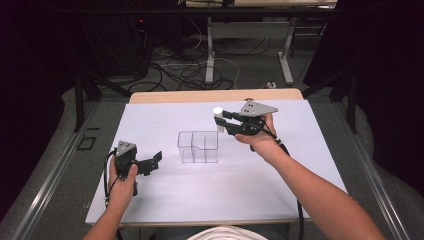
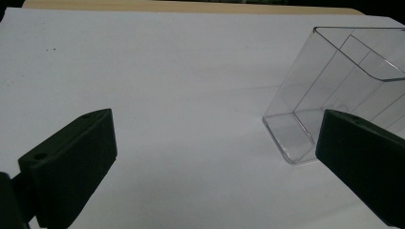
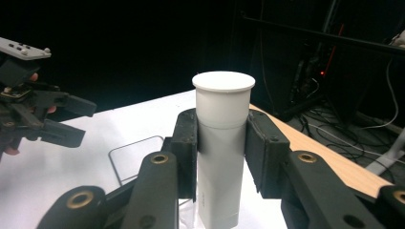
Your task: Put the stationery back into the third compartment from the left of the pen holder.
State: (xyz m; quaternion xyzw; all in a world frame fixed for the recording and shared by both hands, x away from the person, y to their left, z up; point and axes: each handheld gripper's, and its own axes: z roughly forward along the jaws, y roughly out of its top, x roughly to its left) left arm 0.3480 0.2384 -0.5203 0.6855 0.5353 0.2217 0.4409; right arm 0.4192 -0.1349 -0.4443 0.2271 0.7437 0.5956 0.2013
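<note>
White bench [image 1: 165, 200], dark room behind. Right claw [image 1: 221, 120] clamps upright white tube [image 1: 218, 118], held just behind clear bin [image 1: 198, 147]. Left claw [image 1: 156, 161] spread wide, empty, left of bin. Step: transport. Next: lower tube into a compartment, likely.

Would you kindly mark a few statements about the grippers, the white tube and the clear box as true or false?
1. The right gripper is shut on the white tube. True.
2. The tube lies flat on the table. False: it is held upright.
3. The left gripper is open and holds nothing. True.
4. The clear box already holds the tube. False: the box is empty.
5. The box has inner dividers. True.
</note>
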